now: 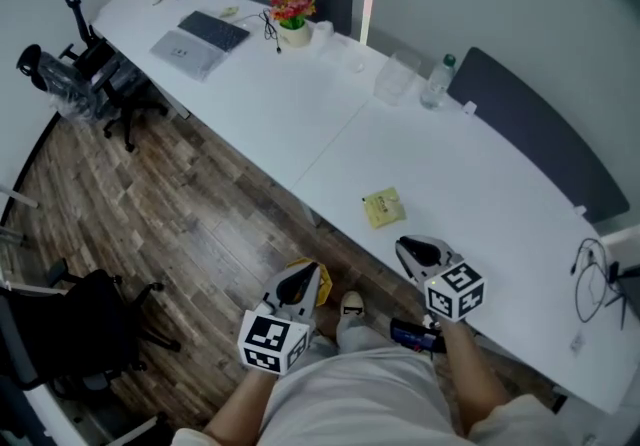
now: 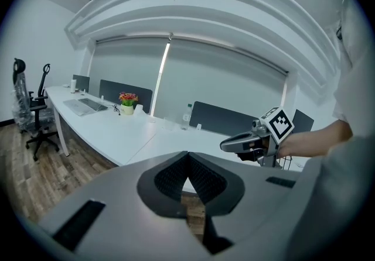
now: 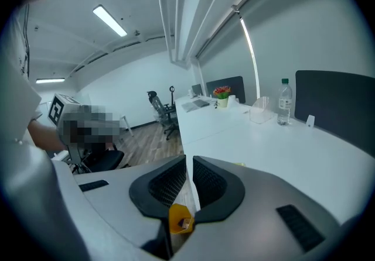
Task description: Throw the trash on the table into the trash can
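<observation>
Trash [image 1: 383, 207] waits on the surface [image 1: 300, 114]; left claw [image 1: 303, 274] and right claw [image 1: 408, 249] shut, empty; nothing binned yet.

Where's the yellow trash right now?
In the head view, the yellow trash lies on the white table near its front edge, just beyond the right gripper.

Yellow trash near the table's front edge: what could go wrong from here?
1. The right gripper has its jaws together; unless opened, they would likely shove the yellow trash rather than grip it.
2. It lies near the front edge of the table, so a nudge could drop it to the floor.
3. No trash can shows in any view.
</observation>
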Demonstrator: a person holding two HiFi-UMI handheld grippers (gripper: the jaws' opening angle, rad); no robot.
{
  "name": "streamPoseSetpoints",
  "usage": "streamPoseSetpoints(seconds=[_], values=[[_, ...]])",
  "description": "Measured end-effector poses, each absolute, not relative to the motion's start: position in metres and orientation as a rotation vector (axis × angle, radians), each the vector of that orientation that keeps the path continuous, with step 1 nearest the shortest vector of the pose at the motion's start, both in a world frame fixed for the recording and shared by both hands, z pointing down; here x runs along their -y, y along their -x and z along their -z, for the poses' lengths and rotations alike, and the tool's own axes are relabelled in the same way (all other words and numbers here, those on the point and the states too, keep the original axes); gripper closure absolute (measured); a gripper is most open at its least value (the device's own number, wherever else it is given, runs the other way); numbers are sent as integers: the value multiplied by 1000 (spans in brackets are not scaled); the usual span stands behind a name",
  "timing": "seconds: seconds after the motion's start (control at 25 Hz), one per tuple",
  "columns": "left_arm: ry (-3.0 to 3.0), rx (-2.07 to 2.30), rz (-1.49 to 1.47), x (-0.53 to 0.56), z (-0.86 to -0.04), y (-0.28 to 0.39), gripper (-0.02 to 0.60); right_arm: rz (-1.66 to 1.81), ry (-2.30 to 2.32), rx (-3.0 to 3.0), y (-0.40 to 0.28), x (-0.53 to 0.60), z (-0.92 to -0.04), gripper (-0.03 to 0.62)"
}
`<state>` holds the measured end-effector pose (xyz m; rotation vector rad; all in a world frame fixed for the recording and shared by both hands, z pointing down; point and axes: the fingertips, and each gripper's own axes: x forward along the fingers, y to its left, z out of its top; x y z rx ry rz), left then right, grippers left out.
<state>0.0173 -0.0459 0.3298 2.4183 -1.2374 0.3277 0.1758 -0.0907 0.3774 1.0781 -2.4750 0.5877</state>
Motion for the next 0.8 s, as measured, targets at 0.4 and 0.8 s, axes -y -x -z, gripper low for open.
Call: streamPoseSetpoints(seconds=[0.4,0.8], values=[[-2374,1243,-391,73,-342,-30,580,-642,-1074,2382,-195,139,-429,354],[-2310,1253,-420,94,-367,-34,580,-653,-1037,2256,-211,182,-489,332]])
